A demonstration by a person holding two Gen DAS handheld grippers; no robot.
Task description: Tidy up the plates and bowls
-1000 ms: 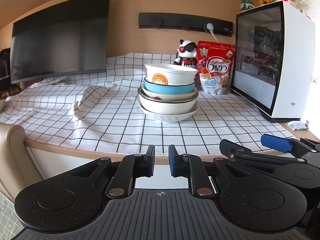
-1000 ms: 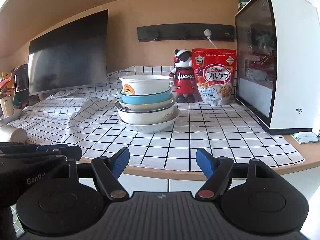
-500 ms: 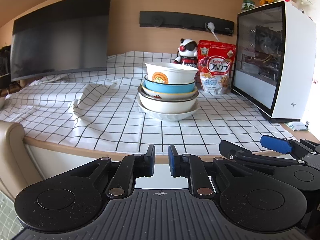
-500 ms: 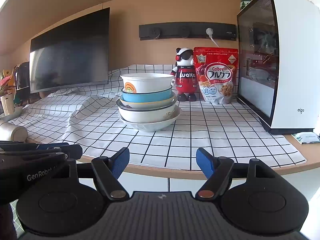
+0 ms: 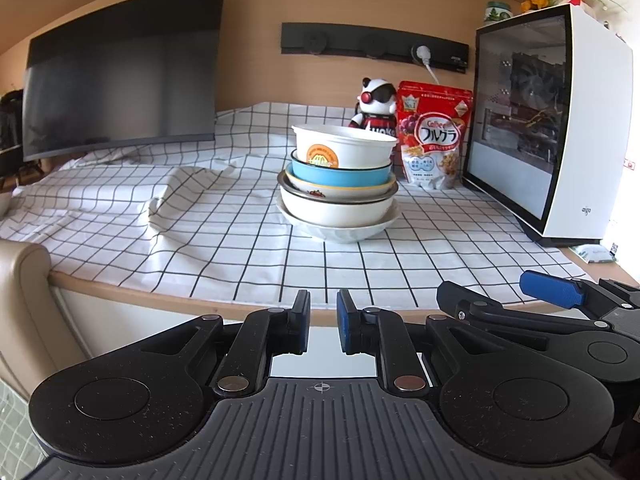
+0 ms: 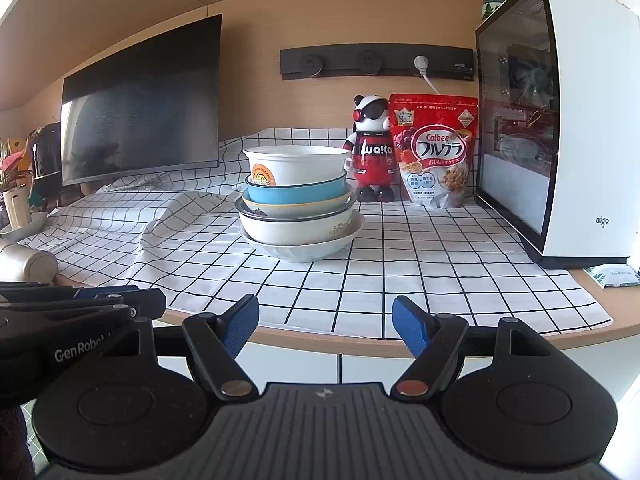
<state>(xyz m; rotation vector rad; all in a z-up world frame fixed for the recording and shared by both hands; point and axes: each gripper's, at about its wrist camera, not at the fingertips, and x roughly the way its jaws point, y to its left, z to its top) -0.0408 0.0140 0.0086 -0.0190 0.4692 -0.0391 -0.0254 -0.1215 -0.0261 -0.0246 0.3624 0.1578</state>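
On the counter ahead, in the left wrist view, we see a stack of bowls point(image 5: 338, 184) nested on a white plate point(image 5: 340, 231), standing on a checked cloth point(image 5: 224, 240). A white tub point(image 5: 344, 146) with an orange sticker sits on top. The left gripper point(image 5: 323, 326) hangs short of the counter edge, its jaws nearly together with only a narrow gap, gripping nothing. The right gripper point(image 5: 550, 294) shows at the right.

In the right wrist view, we face the same stack point(image 6: 298, 204) — a panda figure point(image 6: 374, 152) and a red cereal bag point(image 6: 436, 150) stand behind it. The right gripper point(image 6: 326, 326) is spread wide and empty, well apart from the bowls.
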